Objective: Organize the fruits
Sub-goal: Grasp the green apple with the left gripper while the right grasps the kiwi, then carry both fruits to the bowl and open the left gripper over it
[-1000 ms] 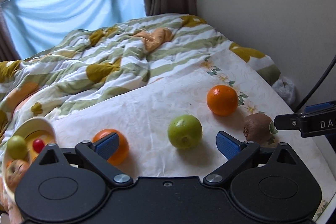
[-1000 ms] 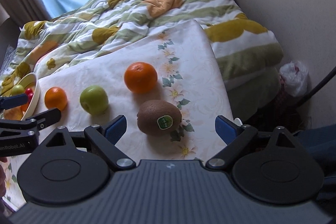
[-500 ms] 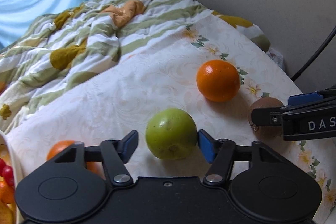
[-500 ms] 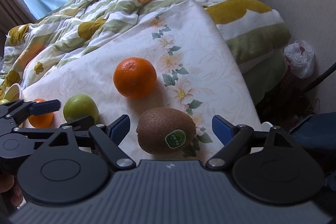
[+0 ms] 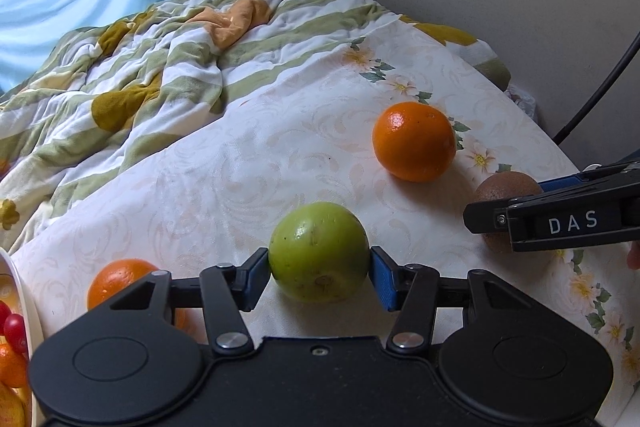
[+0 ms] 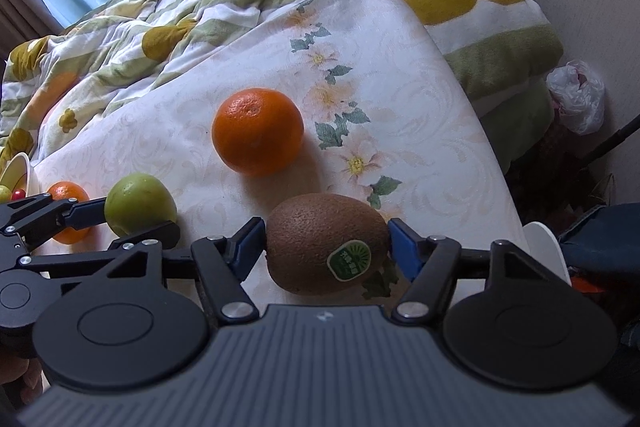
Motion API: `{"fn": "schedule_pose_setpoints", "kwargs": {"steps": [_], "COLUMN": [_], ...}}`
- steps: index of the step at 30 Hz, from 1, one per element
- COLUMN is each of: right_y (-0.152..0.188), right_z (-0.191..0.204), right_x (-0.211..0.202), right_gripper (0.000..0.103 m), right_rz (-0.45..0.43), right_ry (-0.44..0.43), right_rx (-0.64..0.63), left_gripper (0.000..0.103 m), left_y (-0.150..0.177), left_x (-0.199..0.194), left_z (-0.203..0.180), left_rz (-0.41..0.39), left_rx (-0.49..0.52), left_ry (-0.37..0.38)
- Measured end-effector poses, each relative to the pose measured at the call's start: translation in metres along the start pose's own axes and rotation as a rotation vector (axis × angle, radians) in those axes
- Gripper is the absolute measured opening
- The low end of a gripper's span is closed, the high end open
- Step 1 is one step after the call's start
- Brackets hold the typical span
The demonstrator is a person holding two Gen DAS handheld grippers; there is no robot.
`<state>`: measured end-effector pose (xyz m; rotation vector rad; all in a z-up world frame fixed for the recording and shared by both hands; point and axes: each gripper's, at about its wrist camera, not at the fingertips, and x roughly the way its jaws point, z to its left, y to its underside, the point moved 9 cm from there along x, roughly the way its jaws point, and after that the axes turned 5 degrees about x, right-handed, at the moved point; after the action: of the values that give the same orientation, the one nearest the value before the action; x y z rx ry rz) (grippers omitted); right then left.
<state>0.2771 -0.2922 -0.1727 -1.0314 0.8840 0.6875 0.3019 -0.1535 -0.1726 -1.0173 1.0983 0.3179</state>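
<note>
Left tool (image 5: 319, 273): clamped on the green apple (image 5: 319, 251), near the bed's front edge.
Right tool (image 6: 327, 247): pads touched the kiwi (image 6: 327, 243), apparently gripping it (front right corner).
Risk: round fruit might have slipped on lifting and rolled off the soft bed (image 6: 400, 131).

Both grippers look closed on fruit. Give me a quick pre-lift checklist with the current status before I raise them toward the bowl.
1. left gripper pads touch both sides of the green apple: ok.
2. right gripper pads touch both ends of the kiwi: ok.
3. Grip firm enough to lift: cannot tell.
4. Large orange apart from both held fruits: ok.
5. Small orange close beside the left gripper's linkage on the bowl side, could be knocked: not ok.
6. Free space in the bowl: cannot tell, only its edge shows.
</note>
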Motion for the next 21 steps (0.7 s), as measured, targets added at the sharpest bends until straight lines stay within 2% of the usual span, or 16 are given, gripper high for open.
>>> {"fn": "schedule_pose_setpoints", "kwargs": {"steps": [10, 14, 21], "right_y": [0.004, 0.006, 0.004], "right_z": [0.003, 0.003, 0.017], "right_x": [0.001, -0.003, -0.032], "right_gripper": [0.081, 0.081, 0.081], "right_rz": [-0.011, -0.012, -0.083], "right_ry": [0.018, 0.002, -0.01], "right_rx": [-0.043, -0.043, -0.123], "left_gripper": [0.057, 0.057, 0.057], "left_y": [0.005, 0.005, 0.013], "left_x": [-0.01, -0.027, -0.069], "left_z": [0.001, 0.003, 0.006], "left_rz": [-0.014, -0.053, -0.117], "left_rx": [-0.022, -0.027, -0.098], "left_ry": [-0.032, -0.077, -0.14]}}
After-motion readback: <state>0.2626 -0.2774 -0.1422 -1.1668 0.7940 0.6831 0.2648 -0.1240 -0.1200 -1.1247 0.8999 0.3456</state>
